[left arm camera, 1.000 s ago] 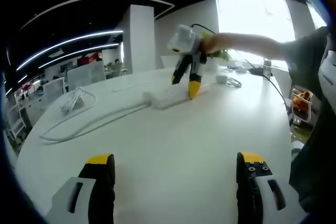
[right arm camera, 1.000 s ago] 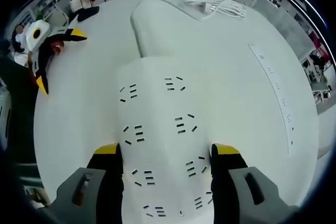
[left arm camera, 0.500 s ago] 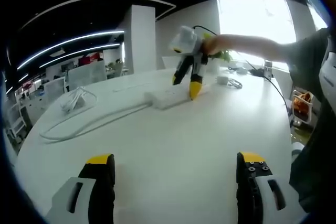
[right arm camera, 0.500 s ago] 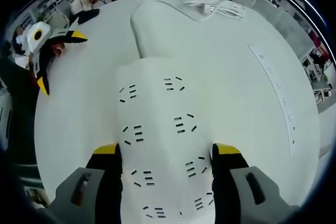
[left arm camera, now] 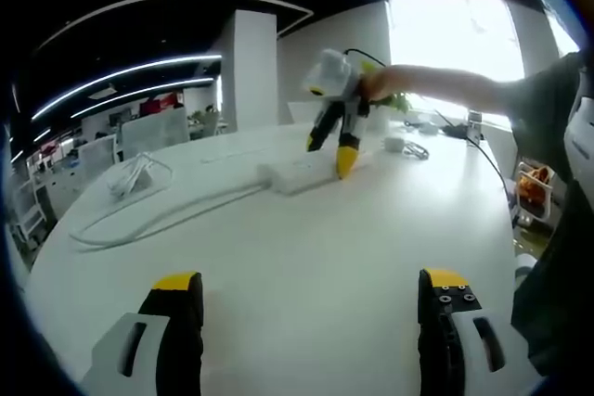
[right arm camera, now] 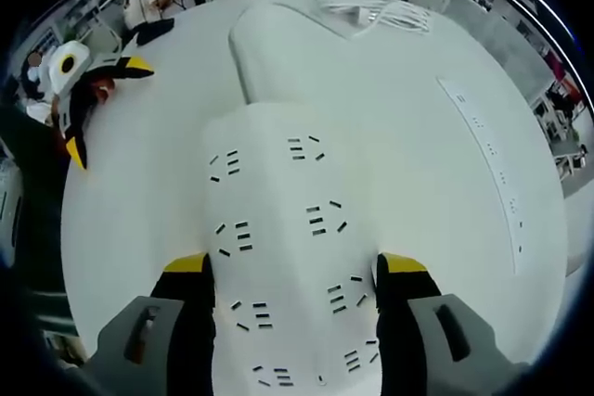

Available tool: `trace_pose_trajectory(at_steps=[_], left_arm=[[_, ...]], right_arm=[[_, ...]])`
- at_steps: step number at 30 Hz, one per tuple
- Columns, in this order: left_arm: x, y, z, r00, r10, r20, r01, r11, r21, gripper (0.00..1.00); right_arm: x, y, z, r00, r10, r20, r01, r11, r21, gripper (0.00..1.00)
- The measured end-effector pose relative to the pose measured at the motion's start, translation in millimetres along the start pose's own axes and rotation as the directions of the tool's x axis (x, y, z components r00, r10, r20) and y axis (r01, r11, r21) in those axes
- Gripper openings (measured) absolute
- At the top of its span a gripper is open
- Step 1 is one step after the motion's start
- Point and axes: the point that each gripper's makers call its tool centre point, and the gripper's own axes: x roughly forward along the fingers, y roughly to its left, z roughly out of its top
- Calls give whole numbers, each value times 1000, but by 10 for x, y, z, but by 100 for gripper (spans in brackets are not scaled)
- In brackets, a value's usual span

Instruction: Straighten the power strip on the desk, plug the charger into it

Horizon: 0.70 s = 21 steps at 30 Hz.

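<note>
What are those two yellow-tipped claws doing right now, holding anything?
Left gripper: open, empty, above the white desk.
Right gripper: jaws straddle the white multi-socket power strip; whether they grip it cannot be told.

White power strip point(right arm camera: 283, 257) lies flat on the white desk point(right arm camera: 436, 229), sockets up, two columns of slot outlets along its length; near end sits between the right gripper's jaws. Its thick white cable point(right arm camera: 249, 53) leaves the far end and curves off across the desk. In the left gripper view the strip point(left arm camera: 299, 174) sits mid-desk, cable point(left arm camera: 158, 222) trailing left. Charger can't be identified for sure.
</note>
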Motion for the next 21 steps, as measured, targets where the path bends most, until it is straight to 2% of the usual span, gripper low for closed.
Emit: trace_pose_trajectory(at_steps=[21], left_arm=[[-3, -4, -10, 1000, -1, 9, 1, 1000, -8, 99]], right_arm=[[-9, 36, -13, 1000, -10, -6, 9, 1000, -29, 72]])
